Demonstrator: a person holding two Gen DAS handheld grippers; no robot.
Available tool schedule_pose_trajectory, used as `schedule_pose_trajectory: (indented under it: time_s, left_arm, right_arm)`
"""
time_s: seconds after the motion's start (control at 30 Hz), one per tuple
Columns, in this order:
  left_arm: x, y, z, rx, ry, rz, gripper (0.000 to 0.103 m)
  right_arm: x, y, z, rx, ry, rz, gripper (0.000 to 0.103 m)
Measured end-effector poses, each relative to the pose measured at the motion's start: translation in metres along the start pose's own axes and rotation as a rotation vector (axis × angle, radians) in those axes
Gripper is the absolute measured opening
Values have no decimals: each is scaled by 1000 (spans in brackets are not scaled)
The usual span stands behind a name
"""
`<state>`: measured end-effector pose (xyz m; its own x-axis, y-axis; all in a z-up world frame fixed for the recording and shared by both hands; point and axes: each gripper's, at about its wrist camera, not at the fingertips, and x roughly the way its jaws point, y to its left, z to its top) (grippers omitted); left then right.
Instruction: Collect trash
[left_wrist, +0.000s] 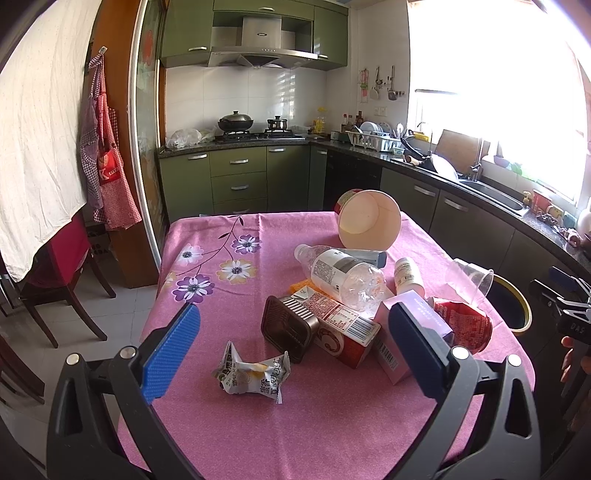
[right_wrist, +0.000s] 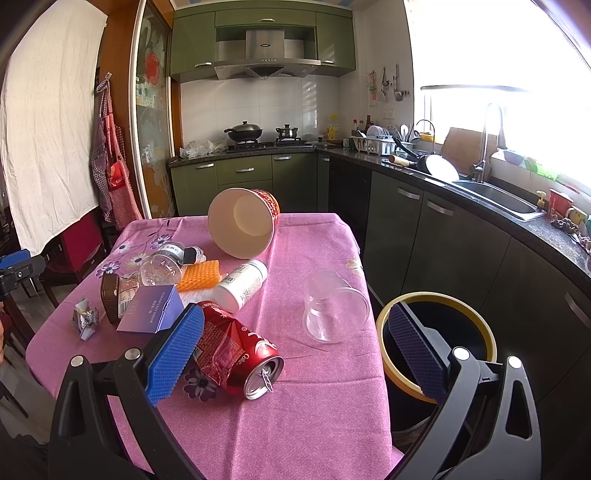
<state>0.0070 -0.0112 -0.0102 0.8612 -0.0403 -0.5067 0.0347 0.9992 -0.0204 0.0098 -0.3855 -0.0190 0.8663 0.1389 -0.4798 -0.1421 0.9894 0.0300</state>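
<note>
Trash lies on a pink-clothed table (left_wrist: 236, 424): a crumpled wrapper (left_wrist: 255, 374), a brown tin (left_wrist: 288, 328), a red carton (left_wrist: 340, 328), a clear bottle (left_wrist: 343, 277), a lilac box (left_wrist: 402, 343), a crushed red can (right_wrist: 236, 354), a white bottle (right_wrist: 240, 284), a clear plastic cup (right_wrist: 334, 308) and a paper bowl (right_wrist: 242, 227) on its side. My left gripper (left_wrist: 291, 358) is open above the wrapper and tin. My right gripper (right_wrist: 291, 358) is open, the can near its left finger. A black bin with a yellow rim (right_wrist: 476, 325) stands right of the table.
An orange sponge (right_wrist: 199, 275) lies among the trash. Green kitchen cabinets (left_wrist: 236, 177), a stove and a counter with a sink (right_wrist: 506, 195) lie behind and to the right. A chair (left_wrist: 70, 266) and hanging aprons are on the left.
</note>
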Motion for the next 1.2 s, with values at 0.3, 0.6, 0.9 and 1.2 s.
schedule_pose_trajectory:
  time_s: [0.3, 0.6, 0.9, 1.2]
  left_arm:
    - [6, 0, 4, 15, 6, -11, 97]
    - [24, 3, 9, 16, 32, 0, 97]
    - [58, 15, 34, 31, 42, 8, 97]
    - [98, 29, 66, 48, 24, 29, 97]
  right_arm:
    - [4, 2, -2, 2, 10, 3, 99]
    - [19, 1, -1, 0, 38, 13, 99]
    - [52, 7, 31, -57, 50, 27, 99]
    - [146, 41, 112, -165, 88, 95, 99]
